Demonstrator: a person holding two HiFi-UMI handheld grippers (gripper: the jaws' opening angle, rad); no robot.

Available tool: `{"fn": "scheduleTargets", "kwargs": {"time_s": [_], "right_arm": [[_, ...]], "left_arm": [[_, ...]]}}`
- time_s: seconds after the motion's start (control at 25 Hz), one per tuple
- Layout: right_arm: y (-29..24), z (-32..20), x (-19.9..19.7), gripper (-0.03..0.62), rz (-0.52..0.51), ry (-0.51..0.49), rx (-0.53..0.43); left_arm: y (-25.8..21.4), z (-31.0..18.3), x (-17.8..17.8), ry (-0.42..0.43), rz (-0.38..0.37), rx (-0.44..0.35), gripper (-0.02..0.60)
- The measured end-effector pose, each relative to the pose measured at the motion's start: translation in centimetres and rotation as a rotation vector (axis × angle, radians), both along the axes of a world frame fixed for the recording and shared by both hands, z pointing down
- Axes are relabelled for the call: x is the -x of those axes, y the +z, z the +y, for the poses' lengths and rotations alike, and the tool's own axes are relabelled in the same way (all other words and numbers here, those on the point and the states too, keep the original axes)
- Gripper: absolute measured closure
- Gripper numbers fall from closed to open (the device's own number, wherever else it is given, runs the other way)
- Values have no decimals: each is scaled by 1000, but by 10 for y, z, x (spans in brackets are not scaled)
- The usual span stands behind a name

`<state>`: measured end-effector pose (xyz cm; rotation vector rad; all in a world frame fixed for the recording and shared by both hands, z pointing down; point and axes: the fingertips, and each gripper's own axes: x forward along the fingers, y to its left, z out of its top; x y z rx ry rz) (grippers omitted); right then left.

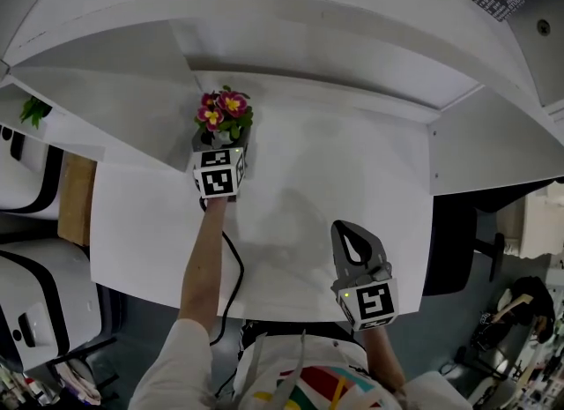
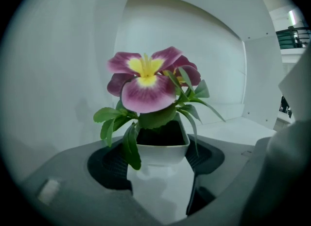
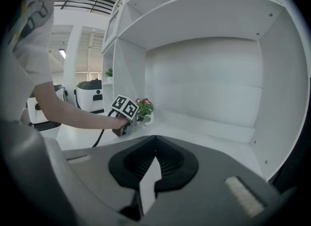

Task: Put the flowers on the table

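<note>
A: left tongs (image 1: 220,144)?
B: clenched on the white flower pot (image 2: 163,151), upright, far left of the table (image 1: 291,188)
A: right tongs (image 1: 348,227)?
B: closed on nothing, near right of the table

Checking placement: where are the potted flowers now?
Head view, left side: the potted flowers are held in the left gripper at the white table's far end, near the alcove's back wall, apart from the right gripper.

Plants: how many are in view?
2: a purple-flowered plant in a white pot between the jaws of the left gripper; a small green plant at the head view's left edge.
</note>
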<state>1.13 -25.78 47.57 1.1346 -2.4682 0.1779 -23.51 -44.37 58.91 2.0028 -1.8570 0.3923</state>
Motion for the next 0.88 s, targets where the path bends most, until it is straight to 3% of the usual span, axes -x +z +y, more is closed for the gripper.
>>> {"fn": "scheduleTargets", "kwargs": {"time_s": [0.4, 0.88], "right_arm": [[4, 5, -5, 592, 4, -20, -2], [1, 18, -30, 592, 3, 27, 16]], "left_arm": [[7, -3, 5, -14, -1, 12, 241], [10, -4, 2, 11, -31, 8, 239]]}}
